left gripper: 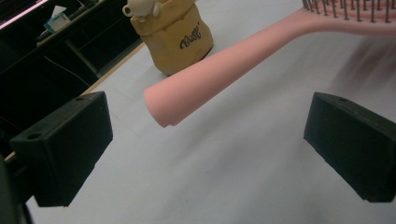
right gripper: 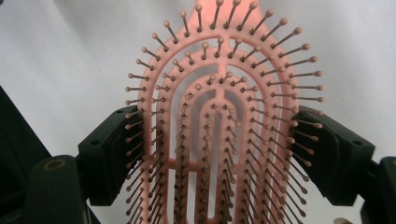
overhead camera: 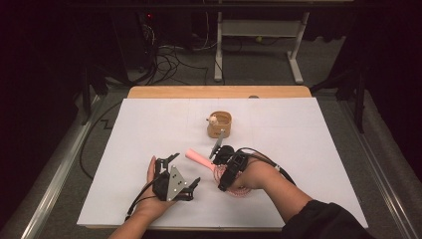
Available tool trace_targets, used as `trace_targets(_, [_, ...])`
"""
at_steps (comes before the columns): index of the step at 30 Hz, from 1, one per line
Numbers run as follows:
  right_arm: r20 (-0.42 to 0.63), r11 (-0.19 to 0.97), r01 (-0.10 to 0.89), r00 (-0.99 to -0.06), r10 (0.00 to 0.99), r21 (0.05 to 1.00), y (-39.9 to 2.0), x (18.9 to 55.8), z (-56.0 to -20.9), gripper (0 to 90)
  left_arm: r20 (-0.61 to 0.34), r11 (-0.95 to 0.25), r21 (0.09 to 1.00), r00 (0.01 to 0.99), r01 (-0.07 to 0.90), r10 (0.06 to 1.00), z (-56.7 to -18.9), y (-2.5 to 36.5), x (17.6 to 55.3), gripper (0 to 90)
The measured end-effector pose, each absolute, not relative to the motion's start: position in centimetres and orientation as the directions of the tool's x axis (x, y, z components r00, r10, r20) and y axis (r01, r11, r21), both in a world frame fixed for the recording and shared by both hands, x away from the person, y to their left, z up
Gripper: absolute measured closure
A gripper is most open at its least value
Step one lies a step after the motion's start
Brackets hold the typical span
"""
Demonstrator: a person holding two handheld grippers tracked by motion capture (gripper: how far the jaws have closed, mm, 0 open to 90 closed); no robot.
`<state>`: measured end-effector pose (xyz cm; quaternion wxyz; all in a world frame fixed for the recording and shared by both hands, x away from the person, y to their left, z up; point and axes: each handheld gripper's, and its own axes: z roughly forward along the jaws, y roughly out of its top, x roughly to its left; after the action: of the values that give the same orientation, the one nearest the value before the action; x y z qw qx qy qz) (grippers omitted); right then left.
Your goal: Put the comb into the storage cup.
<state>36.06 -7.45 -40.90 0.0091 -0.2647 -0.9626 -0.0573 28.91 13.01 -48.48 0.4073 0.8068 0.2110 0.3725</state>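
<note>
A pink hairbrush [overhead camera: 197, 159] lies slanted at mid-table; its bristled oval head [right gripper: 219, 107] sits between the jaws of my right gripper [right gripper: 219, 154], whose pads press on both edges. The right gripper [overhead camera: 226, 181] points down under the right hand. The brush handle [left gripper: 219, 70] sticks out to the left, lifted off the white surface. My left gripper [overhead camera: 183, 170] lies sideways in the left hand, just left of the handle's end. In the left gripper view, the left gripper [left gripper: 205, 144] is open, with the handle tip beyond its jaws and nothing between them.
A tan fabric pouch [overhead camera: 219, 124] with a small cream toy [overhead camera: 213, 119] at its rim stands behind the brush, also seen as the pouch [left gripper: 175, 35] in the left gripper view. White sheet [overhead camera: 149, 124] covers the wooden table [overhead camera: 219, 92]. Cables and desk legs lie on the floor beyond.
</note>
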Motion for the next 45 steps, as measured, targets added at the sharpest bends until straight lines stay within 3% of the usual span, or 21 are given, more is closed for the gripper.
trace_targets(45, [0.068, 0.889, 0.451, -0.892, 0.447, 0.077, -4.1, 36.2, -40.9, 20.2, 0.524, -0.659, 0.752, 0.628, -0.023, 0.576, -48.6, 12.2, 28.4, 5.8])
